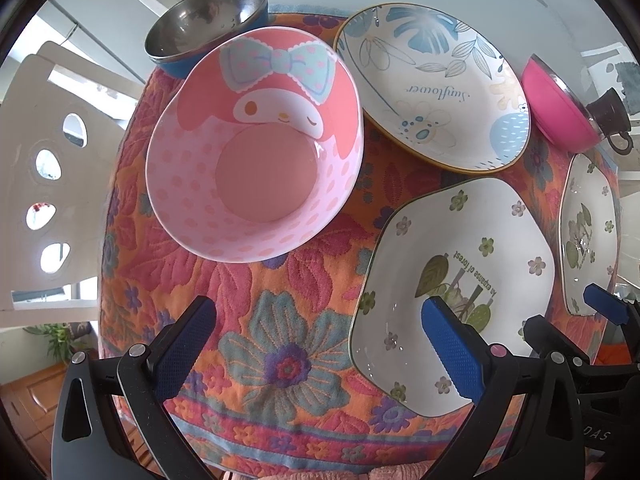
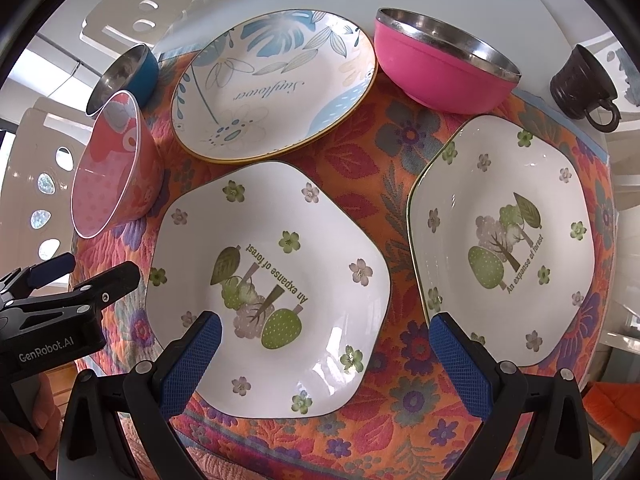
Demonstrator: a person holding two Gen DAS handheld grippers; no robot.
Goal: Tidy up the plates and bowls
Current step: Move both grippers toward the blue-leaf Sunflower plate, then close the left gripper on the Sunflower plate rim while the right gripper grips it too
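A pink cartoon bowl [image 1: 256,152] [image 2: 114,164] stands at the left of the flowered cloth. Behind it is a steel bowl with a blue outside [image 1: 208,20] [image 2: 124,72]. A round "Sunflower" plate [image 1: 432,84] [image 2: 276,84] lies at the back. Two hexagonal "forest" plates lie in front: the near one [image 1: 452,292] [image 2: 268,288] and the right one [image 1: 588,232] [image 2: 504,240]. A pink steel-lined bowl [image 1: 556,108] [image 2: 444,64] stands at the back right. My left gripper [image 1: 320,344] is open, empty, above the cloth. My right gripper [image 2: 324,360] is open, empty, over the near hexagonal plate.
A dark mug [image 2: 580,80] [image 1: 610,118] stands on the bare table at the far right. The flowered cloth [image 1: 280,360] covers the table part under the dishes. White chairs [image 1: 44,184] stand to the left and behind. The left gripper shows in the right wrist view [image 2: 60,280].
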